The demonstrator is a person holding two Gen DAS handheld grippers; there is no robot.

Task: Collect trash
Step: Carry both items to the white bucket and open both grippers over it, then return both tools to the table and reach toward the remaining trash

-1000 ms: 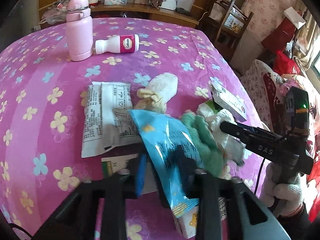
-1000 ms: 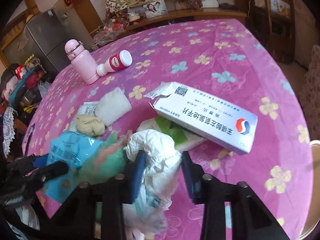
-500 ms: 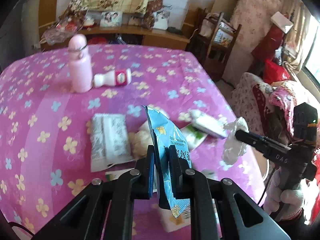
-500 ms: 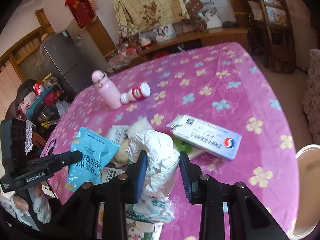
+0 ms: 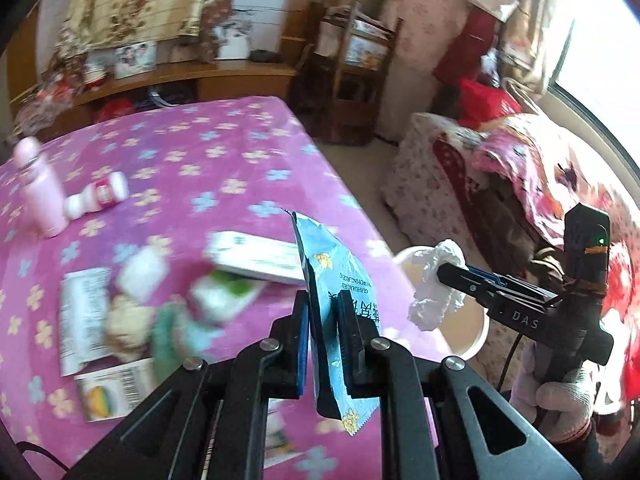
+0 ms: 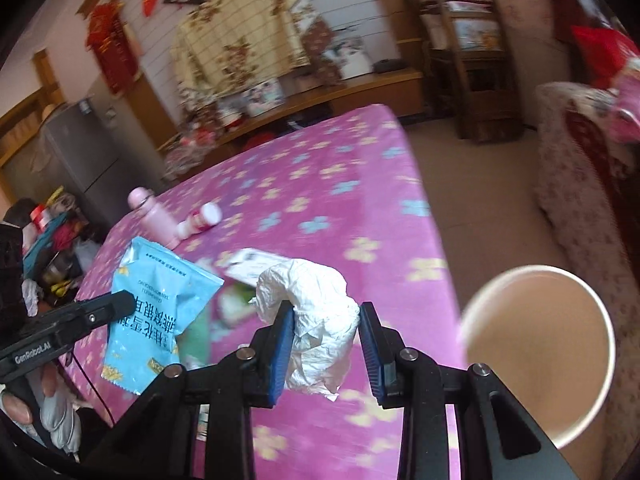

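My left gripper (image 5: 325, 316) is shut on a light blue snack wrapper (image 5: 332, 280), held edge-on above the table. From the right wrist view the same wrapper (image 6: 156, 312) hangs from the left gripper (image 6: 124, 300) at the left. My right gripper (image 6: 326, 320) is shut on a crumpled white tissue (image 6: 316, 312), lifted off the table. In the left wrist view that tissue (image 5: 434, 284) hangs from the right gripper (image 5: 444, 270) over a round beige bin (image 5: 476, 332). The bin (image 6: 532, 432) stands on the floor beside the table's right edge.
On the pink flowered tablecloth (image 5: 224, 152) lie a white medicine box (image 5: 256, 256), a white printed packet (image 5: 82, 316), a green-and-white wrapper (image 5: 224, 296), a pink flask (image 5: 40, 192) and a small white bottle (image 5: 98, 196). A floral armchair (image 5: 520, 184) stands at the right.
Both grippers have lifted their loads off the table and swung right towards its edge. The round bin has come into view beside the table.
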